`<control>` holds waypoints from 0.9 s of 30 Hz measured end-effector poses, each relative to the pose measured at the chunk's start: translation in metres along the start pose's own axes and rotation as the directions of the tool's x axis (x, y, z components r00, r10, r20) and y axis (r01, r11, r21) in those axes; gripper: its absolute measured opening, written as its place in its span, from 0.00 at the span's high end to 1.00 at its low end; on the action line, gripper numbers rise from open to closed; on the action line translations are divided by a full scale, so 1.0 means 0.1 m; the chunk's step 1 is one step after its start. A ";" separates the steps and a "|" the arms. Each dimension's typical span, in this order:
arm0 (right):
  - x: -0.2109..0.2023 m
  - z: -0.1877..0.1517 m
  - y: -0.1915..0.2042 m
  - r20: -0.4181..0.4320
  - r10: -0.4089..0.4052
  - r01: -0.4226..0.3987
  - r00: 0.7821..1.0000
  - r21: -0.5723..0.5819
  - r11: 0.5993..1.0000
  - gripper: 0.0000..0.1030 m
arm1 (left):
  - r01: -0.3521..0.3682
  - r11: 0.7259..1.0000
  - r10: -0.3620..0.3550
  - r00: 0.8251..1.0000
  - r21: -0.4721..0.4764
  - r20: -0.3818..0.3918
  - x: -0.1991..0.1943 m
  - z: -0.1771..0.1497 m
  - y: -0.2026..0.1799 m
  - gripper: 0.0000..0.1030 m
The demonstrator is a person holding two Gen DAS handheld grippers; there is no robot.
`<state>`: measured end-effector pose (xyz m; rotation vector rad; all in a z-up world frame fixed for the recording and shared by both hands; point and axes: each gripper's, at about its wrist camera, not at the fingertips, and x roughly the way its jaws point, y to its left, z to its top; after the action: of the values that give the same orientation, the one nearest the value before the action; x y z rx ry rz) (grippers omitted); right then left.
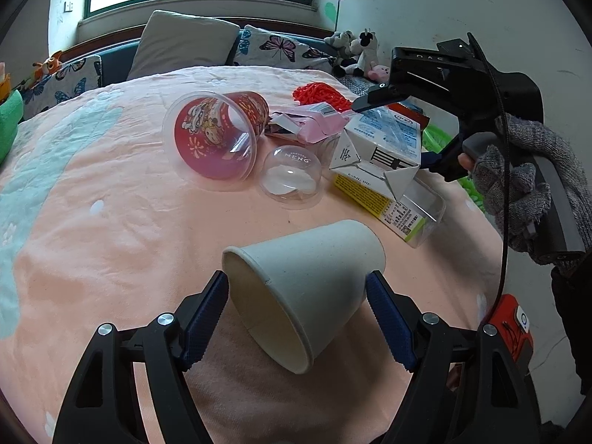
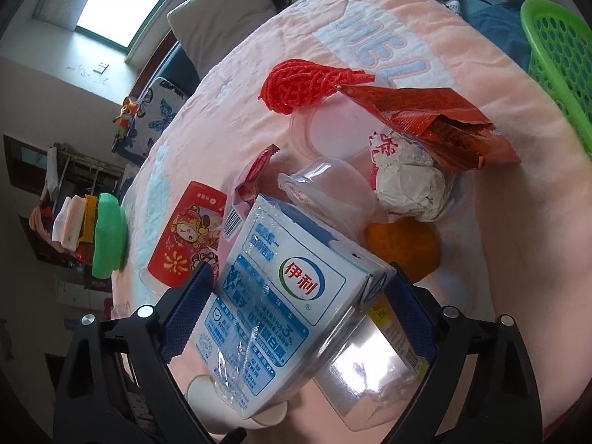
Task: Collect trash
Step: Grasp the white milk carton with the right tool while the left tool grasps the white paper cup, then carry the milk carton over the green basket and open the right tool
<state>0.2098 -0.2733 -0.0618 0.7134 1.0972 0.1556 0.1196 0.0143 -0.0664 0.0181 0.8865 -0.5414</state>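
Left gripper point(image 1: 298, 318) is straddling a white paper cup point(image 1: 307, 292) lying on its side on the pink blanket point(image 1: 111, 251), near the bed's close edge. Both blue fingers point(image 1: 207, 320) are touching the cup's walls, pinching it.

Right gripper point(image 2: 299, 325), held by a gloved hand point(image 1: 525, 199), is bracketing a blue-and-white milk carton point(image 2: 273, 318) toward the bed's right edge. Its fingers point(image 2: 188, 318) are spread wide, sitting right at the carton's sides; firm contact can't be told.

More trash is lying mid-bed: red printed cup point(image 1: 218, 133) on its side, clear dome lid point(image 1: 290, 175) just beside it, pink wrapper point(image 1: 314, 124), red mesh net point(image 2: 299, 83), red foil packet point(image 2: 436, 125), crumpled white paper point(image 2: 407, 181), orange peel point(image 2: 405, 248). A green basket point(image 2: 558, 59) is sitting off the bed's right edge.
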 end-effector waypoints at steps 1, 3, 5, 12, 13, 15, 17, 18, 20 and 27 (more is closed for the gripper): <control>0.00 0.00 -0.01 -0.004 0.013 -0.013 1.000 -0.001 1.000 0.15 | 0.006 1.000 -0.006 1.000 -0.001 0.000 0.00 0.01 0.00 0.27; -0.02 0.00 0.00 0.003 0.015 -0.015 1.000 -0.010 1.000 0.17 | 0.014 1.000 -0.014 1.000 -0.001 -0.001 0.01 0.01 0.00 0.27; -0.07 -0.01 0.01 0.014 0.021 -0.021 1.000 -0.024 0.999 0.23 | 0.026 1.000 -0.026 1.000 0.002 -0.001 0.01 0.02 -0.01 0.30; -0.28 -0.07 0.01 0.048 0.080 -0.077 0.996 -0.075 0.994 0.44 | 0.082 0.997 -0.082 0.997 -0.004 0.002 0.01 0.00 -0.05 0.50; -0.32 -0.08 0.03 0.057 0.088 -0.083 0.994 -0.091 0.992 0.47 | 0.092 0.996 -0.092 0.996 -0.004 0.004 0.00 0.00 -0.07 0.53; -0.37 -0.12 0.07 0.068 0.103 -0.094 0.992 -0.123 0.988 0.50 | 0.106 0.994 -0.106 0.994 0.002 0.007 -0.01 0.00 -0.09 0.60; -0.43 -0.17 0.10 0.079 0.108 -0.095 0.991 -0.153 0.984 0.53 | 0.111 0.994 -0.111 0.994 0.005 0.011 -0.02 0.00 -0.12 0.66; -0.45 -0.18 0.12 0.085 0.107 -0.092 0.991 -0.168 0.982 0.53 | 0.115 0.993 -0.115 0.993 0.006 0.014 -0.03 0.00 -0.13 0.71; -0.51 -0.23 0.16 0.106 0.100 -0.077 0.989 -0.201 0.976 0.54 | 0.122 0.992 -0.122 0.992 0.005 0.020 -0.06 0.01 -0.16 0.80; -0.71 -0.27 0.19 0.157 0.106 -0.065 0.982 -0.248 0.966 0.54 | 0.113 0.993 -0.114 0.992 0.022 0.047 -0.18 0.04 -0.25 0.96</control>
<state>0.1573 -0.2787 -0.0036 0.5437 0.8671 0.2931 0.1019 0.0001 -0.0454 -0.0277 0.8390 -0.6545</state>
